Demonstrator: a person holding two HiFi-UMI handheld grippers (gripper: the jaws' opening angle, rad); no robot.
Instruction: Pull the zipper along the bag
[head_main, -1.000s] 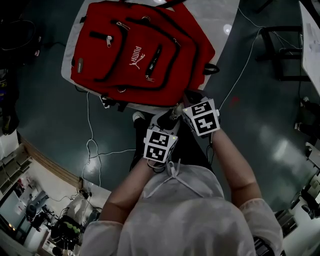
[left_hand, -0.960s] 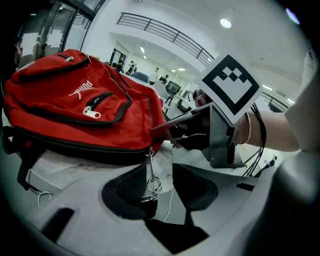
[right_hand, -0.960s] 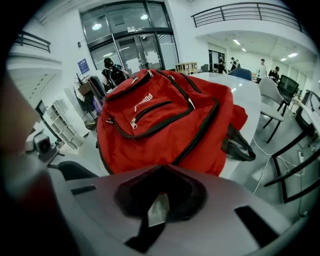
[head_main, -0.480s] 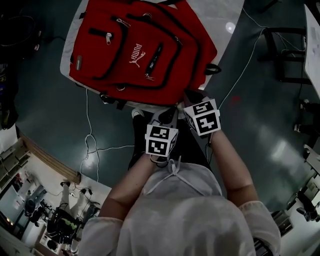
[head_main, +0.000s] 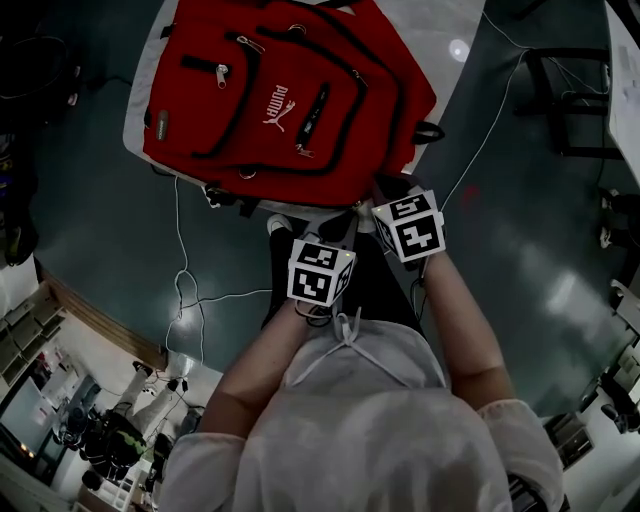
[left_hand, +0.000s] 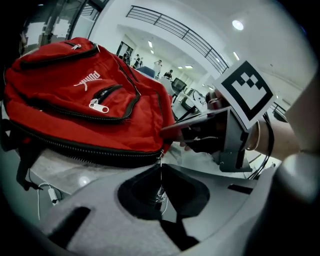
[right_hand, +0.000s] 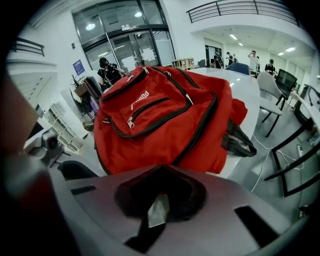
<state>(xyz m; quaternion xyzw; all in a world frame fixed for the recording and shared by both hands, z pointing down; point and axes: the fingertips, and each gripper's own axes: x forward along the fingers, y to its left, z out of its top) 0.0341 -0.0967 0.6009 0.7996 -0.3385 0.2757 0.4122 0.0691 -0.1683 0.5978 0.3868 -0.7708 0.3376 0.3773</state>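
Observation:
A red backpack (head_main: 285, 100) with black zippers lies on a pale table (head_main: 136, 110). Both grippers sit at its near edge. My left gripper (head_main: 336, 228) (left_hand: 160, 172) is shut on the thin zipper pull (left_hand: 160, 181), which hangs from the end of the bag's black main zipper (left_hand: 75, 149). My right gripper (head_main: 386, 192) (right_hand: 160, 175) is just to the right of it, jaws closed at the bag's near corner. In the left gripper view its tip (left_hand: 170, 132) appears to pinch the red fabric there. A pale scrap shows between its jaws in the right gripper view.
The table's near edge runs just under the bag. A white cable (head_main: 185, 285) trails over the dark floor at the left. A dark chair frame (head_main: 560, 100) stands at the right. Chairs (right_hand: 272, 85) and people show far behind the bag.
Both marker cubes have edged a little towards the bag. The bag itself has barely shifted in the view.

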